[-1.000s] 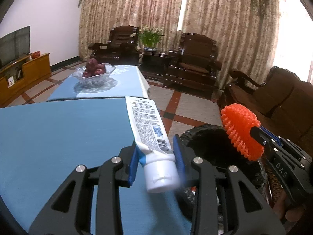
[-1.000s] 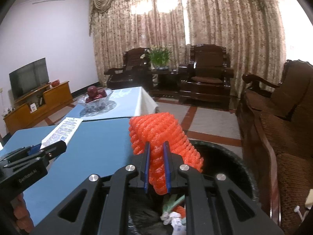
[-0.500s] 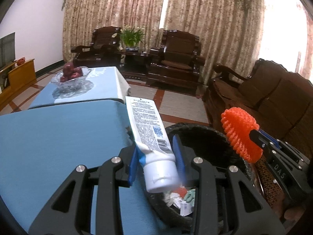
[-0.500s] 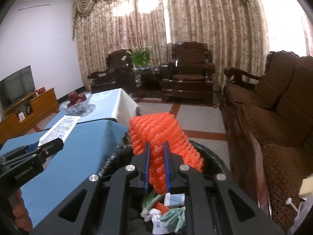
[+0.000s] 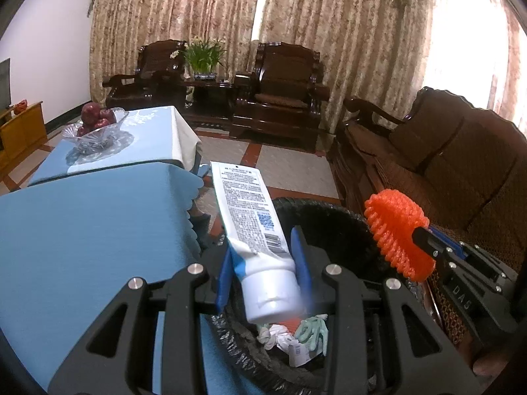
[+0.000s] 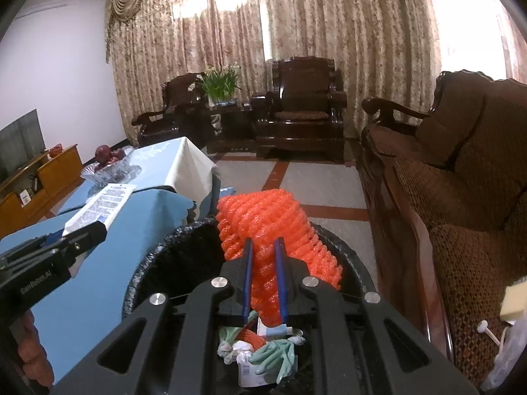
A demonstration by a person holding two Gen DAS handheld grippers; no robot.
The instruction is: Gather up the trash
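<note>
Below your grippers, the black bin (image 6: pixel 158 263) holds a green glove (image 6: pixel 276 355) and crumpled paper (image 6: pixel 235 350). Your left gripper (image 5: pixel 263 263) clamps a white tube (image 5: pixel 250 217); your right gripper (image 6: pixel 263 263) pinches orange foam netting (image 6: pixel 266 220).

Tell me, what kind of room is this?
Most likely a home living room: dark wooden armchairs and a sofa sit before long patterned curtains, and a television stands on a low cabinet.

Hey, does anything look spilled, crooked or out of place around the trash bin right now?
Nothing stands out. The bin is upright with trash inside, and the white tube and orange foam net are held above it.
</note>
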